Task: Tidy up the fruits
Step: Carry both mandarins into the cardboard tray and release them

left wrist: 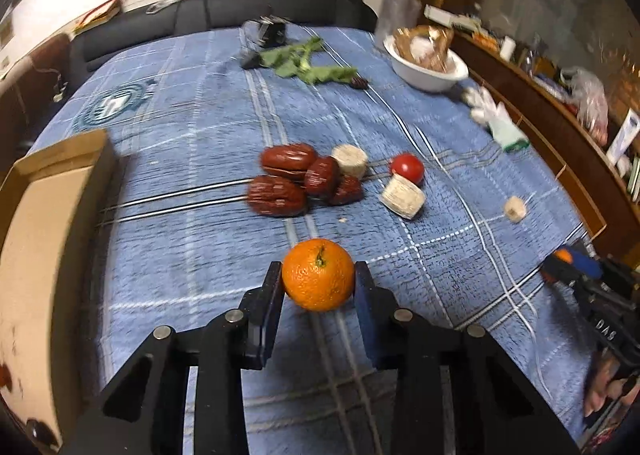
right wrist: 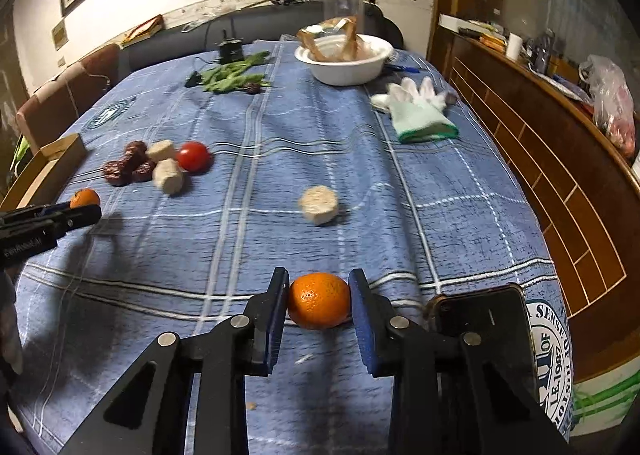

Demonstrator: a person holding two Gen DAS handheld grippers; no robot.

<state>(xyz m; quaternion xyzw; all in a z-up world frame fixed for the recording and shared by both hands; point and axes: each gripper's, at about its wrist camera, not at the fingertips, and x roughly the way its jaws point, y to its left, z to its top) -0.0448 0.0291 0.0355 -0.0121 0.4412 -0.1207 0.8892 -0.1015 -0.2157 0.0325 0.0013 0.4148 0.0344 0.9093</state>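
Observation:
My left gripper is shut on an orange tangerine and holds it above the blue tablecloth. My right gripper is shut on a second tangerine, low over the cloth near the front edge. Several red dates, a red tomato and pale corn-cob pieces lie in a cluster mid-table. One more cob piece lies alone. The left gripper with its tangerine shows at the left of the right wrist view. The right gripper shows at the right of the left wrist view.
A cardboard box stands at the table's left edge. A white bowl with wrappers, green leaves and a white glove lie at the back. A phone lies by the right gripper. A wooden shelf runs along the right.

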